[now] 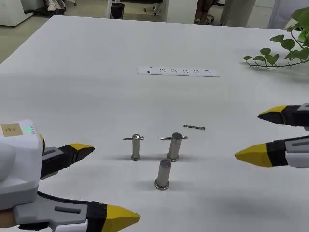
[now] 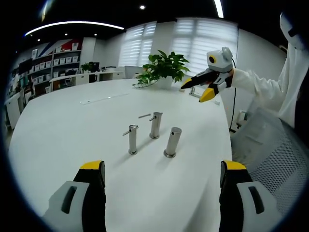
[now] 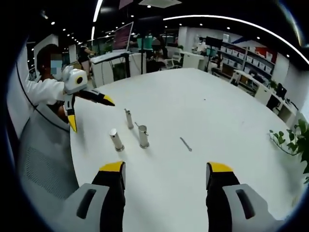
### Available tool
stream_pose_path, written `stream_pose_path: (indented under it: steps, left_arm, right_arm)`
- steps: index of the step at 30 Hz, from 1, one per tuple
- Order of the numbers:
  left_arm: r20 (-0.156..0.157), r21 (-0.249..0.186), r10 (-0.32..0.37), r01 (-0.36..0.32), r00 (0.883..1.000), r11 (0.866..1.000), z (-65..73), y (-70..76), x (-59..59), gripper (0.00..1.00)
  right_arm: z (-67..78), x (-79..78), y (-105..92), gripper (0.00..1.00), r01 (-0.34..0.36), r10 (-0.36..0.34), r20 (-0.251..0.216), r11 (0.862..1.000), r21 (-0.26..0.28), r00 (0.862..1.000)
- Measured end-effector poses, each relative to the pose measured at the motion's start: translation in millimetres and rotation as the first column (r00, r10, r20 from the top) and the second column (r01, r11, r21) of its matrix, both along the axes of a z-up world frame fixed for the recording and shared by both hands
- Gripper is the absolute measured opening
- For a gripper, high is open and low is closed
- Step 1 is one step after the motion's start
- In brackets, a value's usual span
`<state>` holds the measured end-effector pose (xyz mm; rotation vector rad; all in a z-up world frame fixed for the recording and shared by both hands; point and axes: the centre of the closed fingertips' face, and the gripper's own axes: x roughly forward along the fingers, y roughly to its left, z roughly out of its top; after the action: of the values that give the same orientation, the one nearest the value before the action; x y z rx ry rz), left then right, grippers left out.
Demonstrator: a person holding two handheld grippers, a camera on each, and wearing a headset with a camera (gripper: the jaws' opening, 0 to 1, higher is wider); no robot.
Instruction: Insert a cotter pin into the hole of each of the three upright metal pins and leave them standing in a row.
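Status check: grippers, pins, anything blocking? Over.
Both open and empty: left gripper, right gripper. Back-left pin and back-right pin hold cotter pins; nearest pin bare. Loose cotter pin on table behind them. Nothing blocking.

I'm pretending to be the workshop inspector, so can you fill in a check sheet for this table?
surface: white table, flat and smooth
job's things: left pin and right pin each have a cotter pin through the top; front pin has none; loose cotter pin lies flat behind them
clutter: power strip, leafy plant
grippers: left claw open, right claw open, both holding nothing
cables: nothing seen on the table
surroundings: office with window blinds and shelves
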<state>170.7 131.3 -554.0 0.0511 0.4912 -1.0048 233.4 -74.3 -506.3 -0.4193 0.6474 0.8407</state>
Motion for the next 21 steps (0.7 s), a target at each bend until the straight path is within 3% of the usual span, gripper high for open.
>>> stream_pose_path:
  steps: [8, 16, 21]
  left_arm:
    - [-0.002, 0.004, 0.015, -0.015, 1.000, 1.000, -1.2, 5.5, -2.2, 0.99]
    - [0.001, -0.008, 0.034, -0.034, 0.999, 0.999, 1.1, 9.1, -3.1, 0.99]
    - [-0.020, -0.020, 0.040, -0.041, 0.999, 0.999, -3.3, 12.3, -4.7, 0.99]
  right_arm:
    - [-9.2, 25.1, 4.8, 0.57, -0.071, 0.070, -0.015, 0.996, -0.061, 0.997]
    - [-21.0, 44.6, 14.9, 0.49, -0.149, 0.143, -0.052, 0.981, -0.123, 0.988]
    - [-25.1, 52.8, 24.8, 0.42, -0.191, 0.184, -0.060, 0.972, -0.140, 0.981]
